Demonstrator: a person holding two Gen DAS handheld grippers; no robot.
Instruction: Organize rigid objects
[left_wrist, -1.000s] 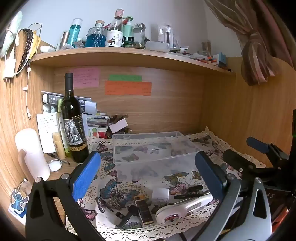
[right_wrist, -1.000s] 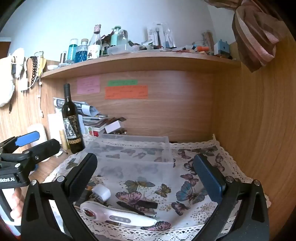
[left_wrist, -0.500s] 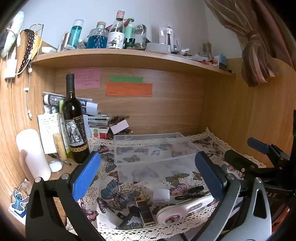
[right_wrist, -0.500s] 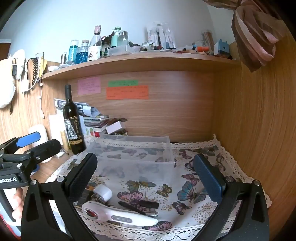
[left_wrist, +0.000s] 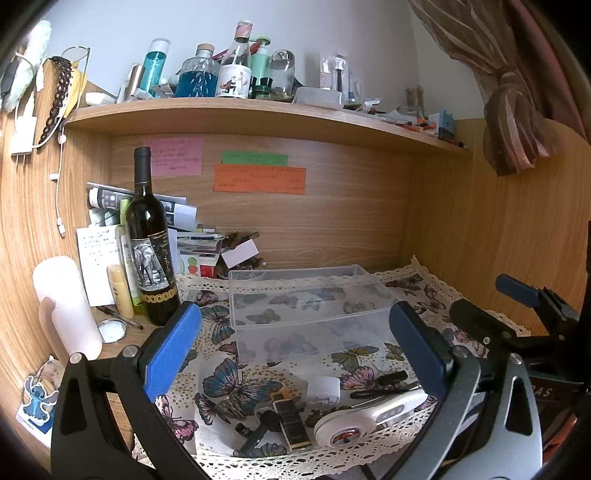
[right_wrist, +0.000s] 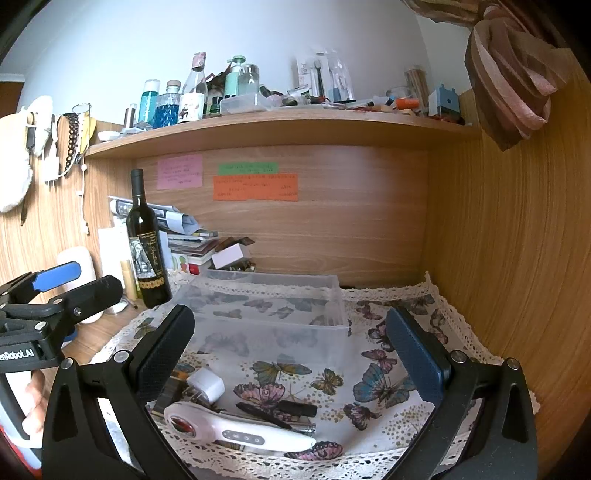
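Clear plastic bin (left_wrist: 306, 302), rectangular, open-topped, nothing visible inside; sits on butterfly-print cloth (left_wrist: 229, 384) with lace edging, toward the back of the tabletop, butterfly pattern visible through its walls. Same bin in right view (right_wrist: 273, 314).

Cluster of small rigid items at near edge of cloth, in front of bin, apart from it:
- white handheld device (right_wrist: 236, 432), elongated, round head with red centre, row of buttons on handle; lying flat.
- small white cylinder (right_wrist: 205, 384) just behind device head.
- black pen-like stick (right_wrist: 264, 413) and short black bar (right_wrist: 297, 408) beside handle.
- dark rectangular case with gold trim (left_wrist: 291, 424); black clip-shaped piece (left_wrist: 258, 432) just left of it.

Left gripper (left_wrist: 295, 350): jaws wide apart, blue pads, nothing between, above item cluster.
Right gripper (right_wrist: 291, 350): jaws wide apart, holding nothing, above same cluster.

Wine bottle (left_wrist: 149, 251) upright left of bin, off the cloth.
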